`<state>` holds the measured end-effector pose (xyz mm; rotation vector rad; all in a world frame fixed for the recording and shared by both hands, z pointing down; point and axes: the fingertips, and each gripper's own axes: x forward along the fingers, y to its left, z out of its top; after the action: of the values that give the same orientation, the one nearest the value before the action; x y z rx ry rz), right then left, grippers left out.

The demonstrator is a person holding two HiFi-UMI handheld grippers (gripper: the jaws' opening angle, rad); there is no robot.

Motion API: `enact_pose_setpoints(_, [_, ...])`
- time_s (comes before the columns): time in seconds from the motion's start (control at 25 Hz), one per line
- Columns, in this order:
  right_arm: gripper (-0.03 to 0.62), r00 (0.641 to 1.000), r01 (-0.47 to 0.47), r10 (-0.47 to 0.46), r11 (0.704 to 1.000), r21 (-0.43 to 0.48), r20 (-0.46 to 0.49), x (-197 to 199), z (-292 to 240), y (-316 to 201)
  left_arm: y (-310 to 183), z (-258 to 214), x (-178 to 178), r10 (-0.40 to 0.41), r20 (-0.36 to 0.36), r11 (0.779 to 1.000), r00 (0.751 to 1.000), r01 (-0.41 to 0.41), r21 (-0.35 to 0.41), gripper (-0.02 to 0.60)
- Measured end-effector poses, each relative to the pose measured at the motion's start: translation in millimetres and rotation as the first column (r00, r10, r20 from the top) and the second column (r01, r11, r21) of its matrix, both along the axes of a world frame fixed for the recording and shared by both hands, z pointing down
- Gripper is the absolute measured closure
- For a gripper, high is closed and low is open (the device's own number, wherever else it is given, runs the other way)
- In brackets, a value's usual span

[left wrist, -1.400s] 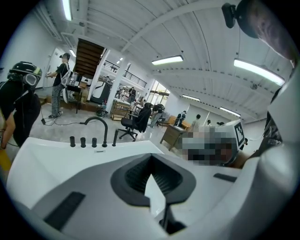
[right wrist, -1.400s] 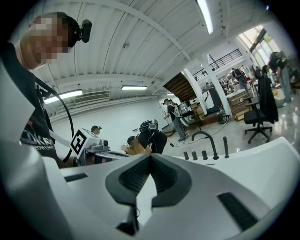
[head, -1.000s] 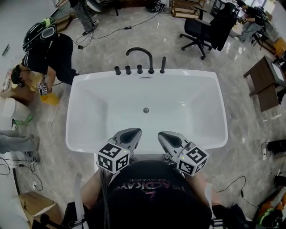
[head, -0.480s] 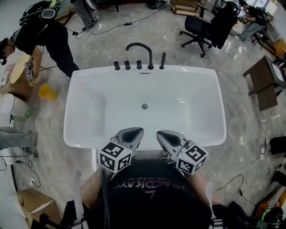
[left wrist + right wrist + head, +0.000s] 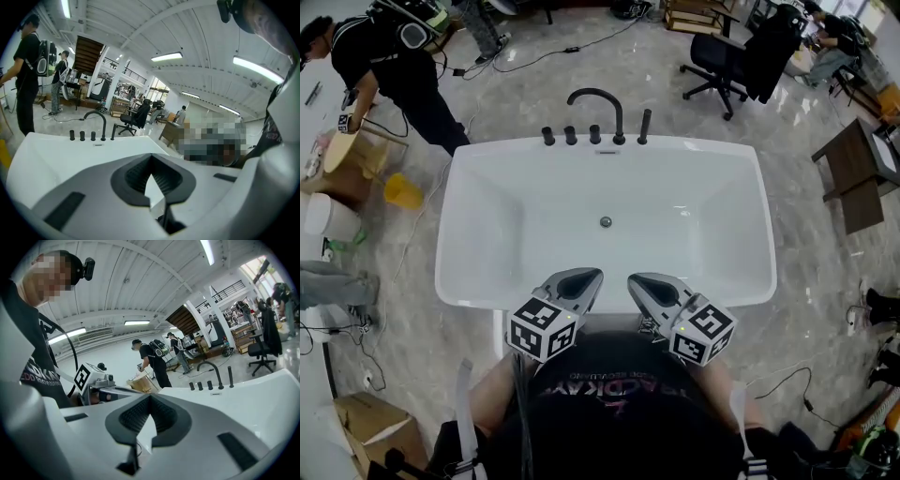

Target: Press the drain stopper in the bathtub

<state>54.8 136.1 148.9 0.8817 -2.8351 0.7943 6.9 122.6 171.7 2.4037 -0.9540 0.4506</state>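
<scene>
The white bathtub (image 5: 478,187) fills the middle of the head view, with the small round drain stopper (image 5: 606,222) on its floor. A black arched faucet (image 5: 598,105) and a row of knobs stand on the far rim. My left gripper (image 5: 588,275) and right gripper (image 5: 637,279) hover side by side over the near rim, well short of the stopper. Both are shut and hold nothing. In the left gripper view the left gripper (image 5: 151,158) points across the tub (image 5: 51,154) toward the faucet (image 5: 96,123). In the right gripper view the right gripper (image 5: 150,398) faces the faucet (image 5: 212,370) too.
A person in black (image 5: 389,61) stands at the back left beside a yellow bucket (image 5: 401,191) and a wooden stand. A black office chair (image 5: 733,58) is behind the tub, a brown table (image 5: 855,167) at right. Cables run over the marble floor; a cardboard box (image 5: 358,427) lies near left.
The person at the back left has straightened up and moved further toward the back. Both grippers stay in nearly the same place over the near rim, still shut.
</scene>
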Motion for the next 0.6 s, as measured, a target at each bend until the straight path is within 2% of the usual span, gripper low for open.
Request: enact_pose_setpoints(0.6, [0.583, 1.0, 0.005, -0.005, 1.0, -0.008, 0.002, -1.0, -0.2, -1.2, -1.2, -2.8, -1.8, -0.011, 0.005, 1.0, 1.0, 0.01, 0.005, 0.577])
